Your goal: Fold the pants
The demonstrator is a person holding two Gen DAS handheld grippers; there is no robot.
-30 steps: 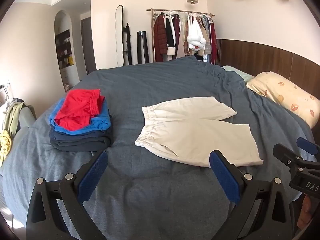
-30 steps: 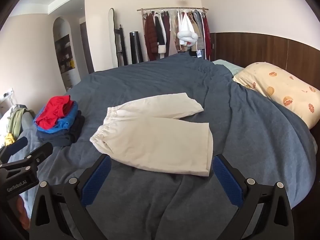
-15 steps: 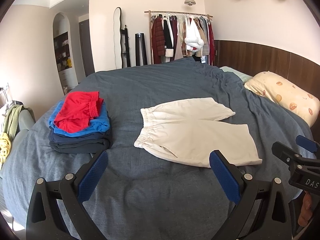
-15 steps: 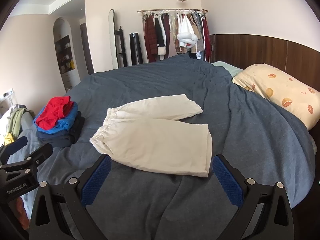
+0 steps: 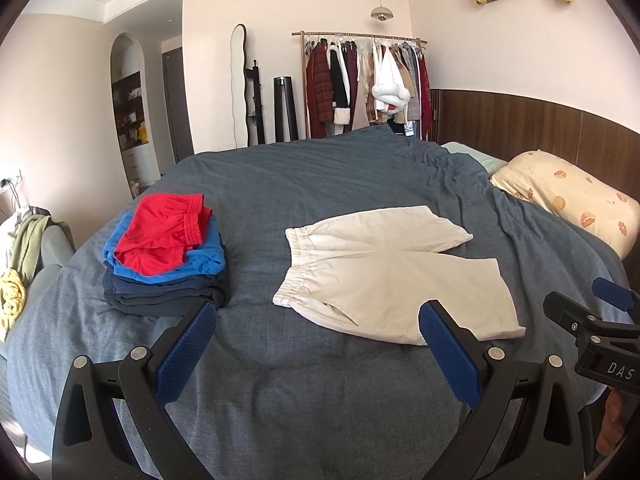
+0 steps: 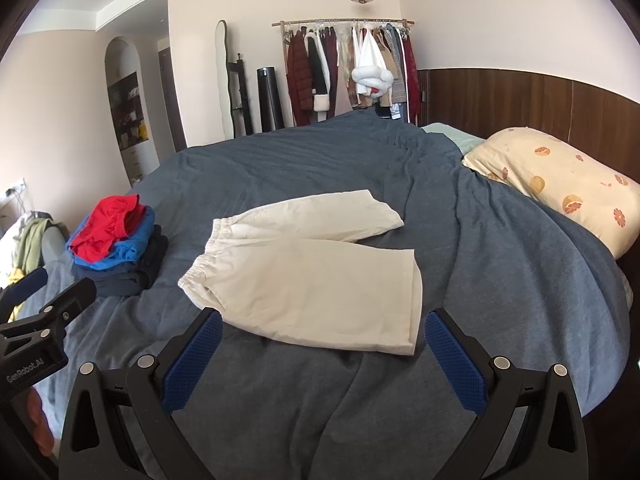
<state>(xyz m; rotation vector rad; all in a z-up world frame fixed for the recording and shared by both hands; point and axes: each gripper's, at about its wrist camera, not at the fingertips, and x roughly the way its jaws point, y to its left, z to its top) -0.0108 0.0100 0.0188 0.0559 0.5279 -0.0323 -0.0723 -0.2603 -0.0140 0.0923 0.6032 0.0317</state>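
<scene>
The left hand-held gripper [image 5: 316,344] hangs above the near edge of the bed with its two black arms spread wide, the blue textured pads [image 5: 186,354] angled outward and holding nothing. It points forward and slightly down across the blue-grey quilted bed cover [image 5: 320,184]. The right hand-held gripper [image 6: 320,354] is in the same pose beside it, jaws wide apart and empty, its blue pads [image 6: 456,360] level with the near hem of the garment without touching it. Each gripper shows at the edge of the other's view, so the two are held side by side at about the same height.

The cream cotton shorts with an elastic waistband [image 5: 394,274] lie flat on the middle of the bed cover, unfolded, waistband toward the left and both legs reaching to the right, the far leg splayed a little away from the near one. In the right wrist view the shorts [image 6: 308,270] sit just ahead of the open jaws.

Left of the shorts, well apart from them, stands a stack of folded clothes, red on blue on dark navy [image 5: 164,256]. A cream pillow printed with orange slices [image 6: 560,192] rests at the right by the dark wooden wall panel [image 6: 520,100].
</scene>
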